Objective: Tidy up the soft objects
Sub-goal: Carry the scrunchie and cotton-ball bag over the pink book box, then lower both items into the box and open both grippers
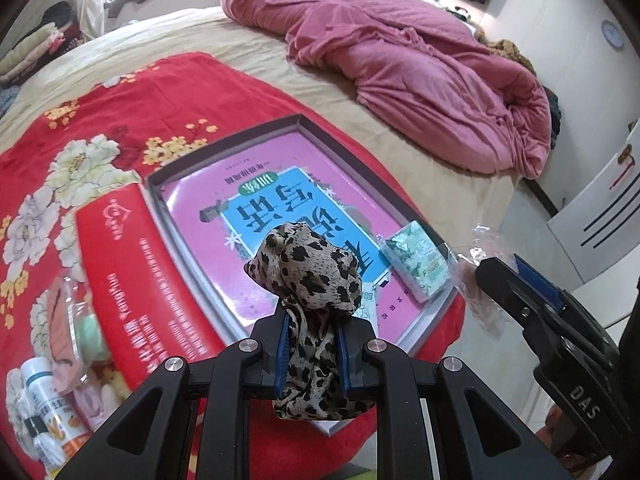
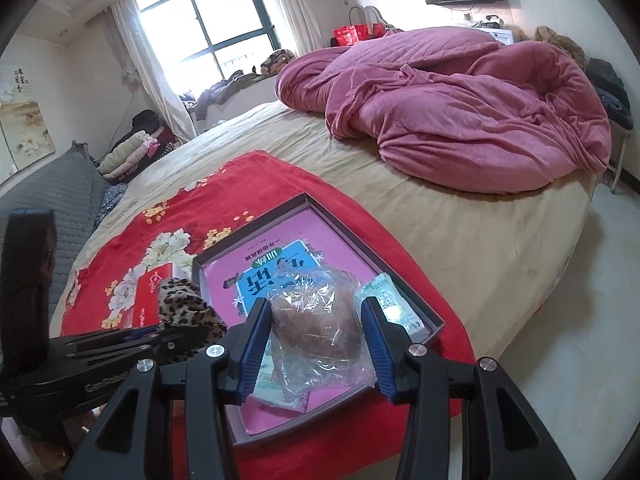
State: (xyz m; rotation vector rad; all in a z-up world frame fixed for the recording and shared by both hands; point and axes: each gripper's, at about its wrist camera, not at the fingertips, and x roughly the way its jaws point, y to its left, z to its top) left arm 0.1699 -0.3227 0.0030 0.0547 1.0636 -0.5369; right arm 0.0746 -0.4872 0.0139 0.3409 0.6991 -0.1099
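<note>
Two black hand-held grippers, left (image 1: 312, 354), right (image 2: 318, 350), blue ribbed pads (image 2: 252, 350), silver screws, white lettering

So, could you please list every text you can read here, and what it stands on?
"DAS": right hand-held gripper, on its body.
"GenRobot", partly cut off: left hand-held gripper, on its arm.
Large Chinese title, upside down: pink book in the box; I cannot read it reliably.
Red box, white bottle, green packet: print too blurred.

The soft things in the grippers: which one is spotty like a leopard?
The leopard-print scarf in the left gripper. The right gripper holds a plain brownish bundle in clear plastic.
</note>
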